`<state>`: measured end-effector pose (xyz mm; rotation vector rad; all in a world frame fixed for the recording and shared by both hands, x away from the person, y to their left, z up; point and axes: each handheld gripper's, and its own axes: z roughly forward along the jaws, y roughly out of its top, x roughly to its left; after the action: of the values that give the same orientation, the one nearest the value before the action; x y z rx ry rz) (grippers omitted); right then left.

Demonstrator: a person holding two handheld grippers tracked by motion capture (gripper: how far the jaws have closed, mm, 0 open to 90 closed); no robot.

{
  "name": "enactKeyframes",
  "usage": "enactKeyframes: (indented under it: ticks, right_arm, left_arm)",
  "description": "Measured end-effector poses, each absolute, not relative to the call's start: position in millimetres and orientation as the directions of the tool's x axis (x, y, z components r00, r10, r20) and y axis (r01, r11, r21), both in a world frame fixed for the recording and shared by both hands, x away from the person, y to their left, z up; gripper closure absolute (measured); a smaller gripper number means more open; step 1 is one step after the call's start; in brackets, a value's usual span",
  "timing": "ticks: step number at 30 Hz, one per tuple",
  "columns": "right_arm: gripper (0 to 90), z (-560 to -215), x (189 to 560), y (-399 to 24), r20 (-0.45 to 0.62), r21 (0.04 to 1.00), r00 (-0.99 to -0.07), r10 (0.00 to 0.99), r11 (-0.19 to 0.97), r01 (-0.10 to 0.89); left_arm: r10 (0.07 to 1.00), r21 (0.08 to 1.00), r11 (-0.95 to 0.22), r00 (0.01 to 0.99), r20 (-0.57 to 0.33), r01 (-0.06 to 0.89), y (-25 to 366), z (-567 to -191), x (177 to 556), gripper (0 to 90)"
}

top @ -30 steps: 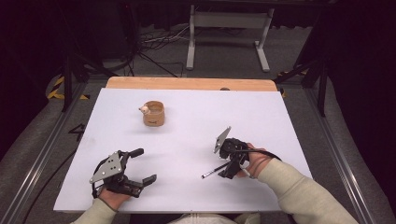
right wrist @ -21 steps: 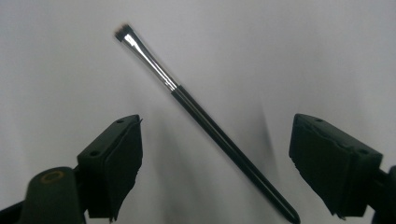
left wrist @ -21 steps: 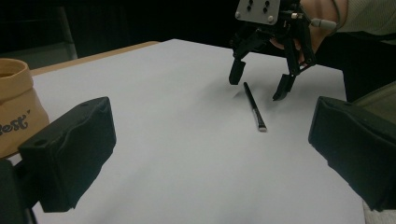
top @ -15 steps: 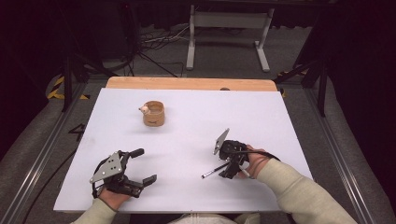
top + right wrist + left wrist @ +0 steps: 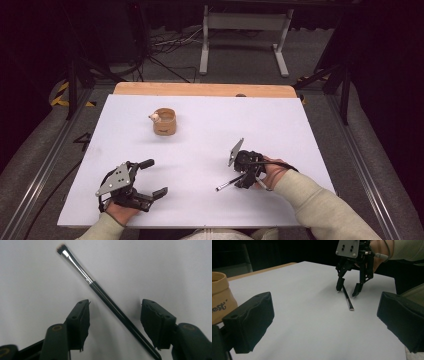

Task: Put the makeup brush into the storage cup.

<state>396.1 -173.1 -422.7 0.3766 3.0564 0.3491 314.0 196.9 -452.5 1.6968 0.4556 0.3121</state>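
A thin black makeup brush with a silver ferrule lies flat on the white table. My right gripper points down over its handle, one jaw on each side. The jaws have just been closing, but a gap remains between each pad and the brush, so it is open. My left gripper rests open at the front left, with nothing between its pads. A small tan pouch stands upright at the far left-centre, something pale poking from its rim.
The white tabletop ends at a wooden strip along its far edge. Beyond it stand a grey metal frame and loose cables on the floor. Dark rails run along both sides of the table.
The right gripper's jaws look a little narrower around the brush. Both hands, the brush and the pouch stay where they were.
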Motion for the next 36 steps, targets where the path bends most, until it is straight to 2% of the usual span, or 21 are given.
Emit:
enactKeyframes:
  ticks: [6,13,18,22,26,36]
  right_arm:
    - [49.2,-422.8,396.3,-172.0,-0.025,0.218,-0.973,0.228,0.951,0.217]
    - [63.1,-421.0,394.0,-169.6,-0.027,0.198,-0.979,0.201,0.961,0.192]
    - [65.9,-420.8,393.3,-168.2,-0.030,0.188,-0.981,0.190,0.965,0.181]
    - [71.6,-420.4,392.6,-167.1,-0.027,0.183,-0.983,0.180,0.968,0.172]
    - [81.9,-420.1,390.8,-165.4,-0.028,0.169,-0.989,0.147,0.975,0.141]
    - [83.7,-419.8,389.6,-165.0,-0.029,0.169,-0.991,0.132,0.978,0.125]
  left_arm:
    - [0.464,0.983,-0.133,0.885,-0.048,0.123,197.0,-452.5,314.1,1.8]
    - [0.465,0.984,-0.133,0.884,-0.047,0.122,197.1,-452.5,313.9,1.9]
    - [0.465,0.983,-0.134,0.884,-0.047,0.122,197.2,-452.5,314.0,1.8]
    - [0.465,0.984,-0.132,0.884,-0.046,0.121,197.1,-452.5,314.0,1.8]
    - [0.463,0.983,-0.133,0.885,-0.048,0.123,197.3,-452.5,314.1,1.8]
    - [0.466,0.984,-0.134,0.884,-0.043,0.119,197.6,-452.4,314.2,1.9]
